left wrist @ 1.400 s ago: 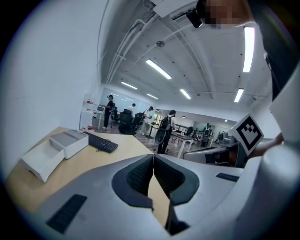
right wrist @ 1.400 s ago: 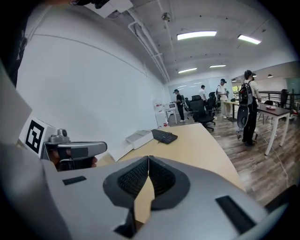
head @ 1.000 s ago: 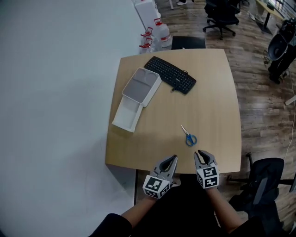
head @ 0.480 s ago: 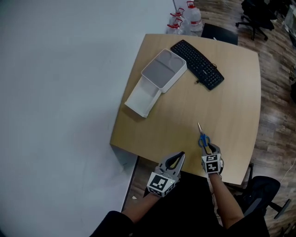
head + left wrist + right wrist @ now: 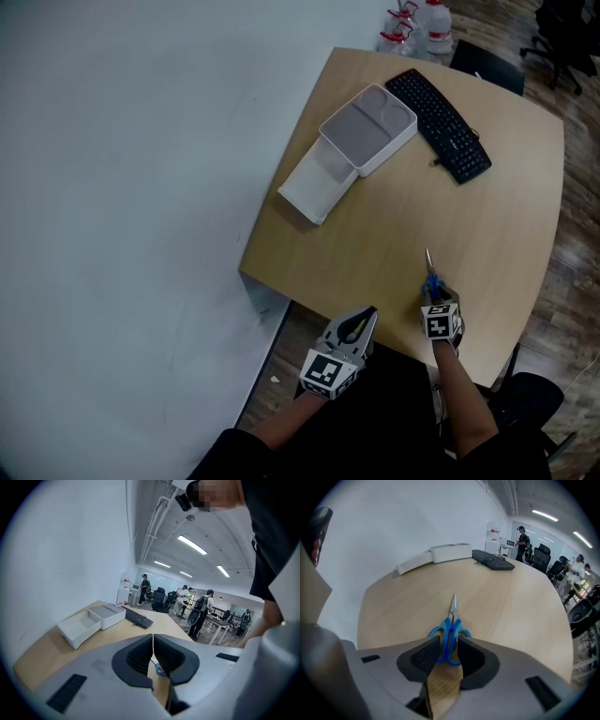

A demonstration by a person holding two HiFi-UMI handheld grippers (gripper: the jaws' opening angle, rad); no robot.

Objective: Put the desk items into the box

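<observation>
Two blue handle loops of the scissors (image 5: 450, 634), lying on the desk (image 5: 394, 234), are shown between the right gripper's (image 5: 449, 645) spread, just-opened jaws in its own view. In the head view they are mostly covered. The left gripper (image 5: 153, 644) is pressed together, empty, and the box (image 5: 361, 150) is seen well apart.

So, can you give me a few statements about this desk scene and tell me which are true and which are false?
1. The scissors lie flat on the table, with their blue handles between the jaws of the right tool. True.
2. The right tool holds the scissors up in the air. False: they rest on the table. The jaws have just been opening and stand apart on either side of the handles.
3. The jaws of the left tool are together, with nothing in them. True.
4. The keyboard is inside the white box. False: it lies on the table beside the box.
</observation>
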